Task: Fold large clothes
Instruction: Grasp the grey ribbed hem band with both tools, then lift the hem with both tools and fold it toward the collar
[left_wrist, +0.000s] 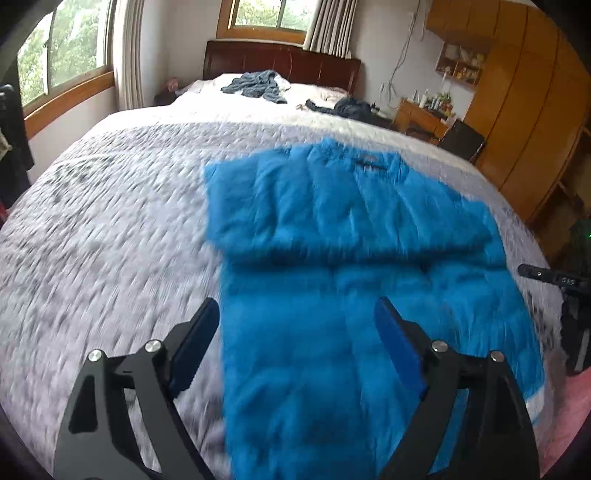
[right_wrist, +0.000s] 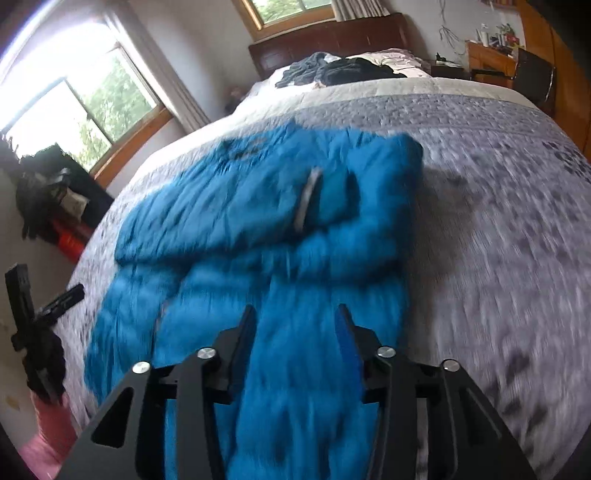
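Left wrist view is showing the left gripper (left_wrist: 295, 325) hanging over the near part of the blue padded jacket (left_wrist: 332, 229), its jaws spread wide and holding nothing. The jacket is lying on the bed (left_wrist: 110, 221), on the grey quilt, with a sleeve folded across its chest. It looks puffy and slippery, so I am guessing a shallow pinch could catch only the top layer, and the folded sleeve may be sliding loose as the hem is lifted. Both pictures are smearing with motion, so a hurried grab may be landing off the edge.

Further right, the right gripper (right_wrist: 295, 321) is hovering over the lower jacket too, jaws apart and empty. If one side is rising ahead of the other, the fold is likely coming out crooked.

Around them, dark clothes (left_wrist: 255, 86) are lying up by the headboard (left_wrist: 280, 61), well apart from the jacket; nothing is blocking the near quilt.
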